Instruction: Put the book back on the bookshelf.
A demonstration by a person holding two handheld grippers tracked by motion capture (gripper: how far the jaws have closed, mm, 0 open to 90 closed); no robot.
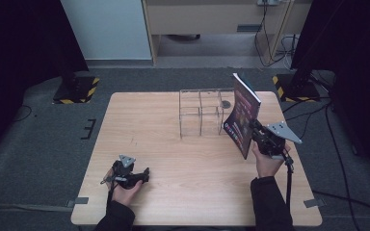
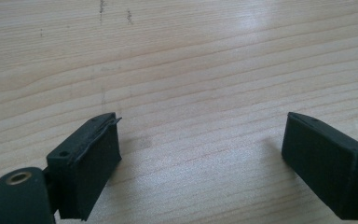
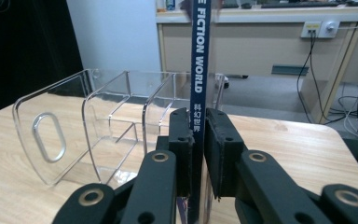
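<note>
A thin magazine (image 1: 243, 113) with a dark cover and a blue spine (image 3: 199, 70) reading "FICTION WORLD" stands upright in the air at the table's right. My right gripper (image 1: 256, 129) is shut on its spine, both pads (image 3: 216, 140) pressed against it. A clear plastic file rack (image 1: 201, 111) with several dividers stands just left of the magazine; in the right gripper view the rack (image 3: 98, 126) lies ahead and to the left. My left gripper (image 1: 144, 174) rests low over the bare wood (image 2: 191, 70) near the front left, jaws wide open, nothing between them.
The wooden table (image 1: 149, 130) has its front edge near the person's sleeves. A small dark round spot (image 1: 226, 103) lies behind the rack. Black stands with yellow-striped bases (image 1: 77, 89) flank the table's far corners. A desk and cables stand beyond.
</note>
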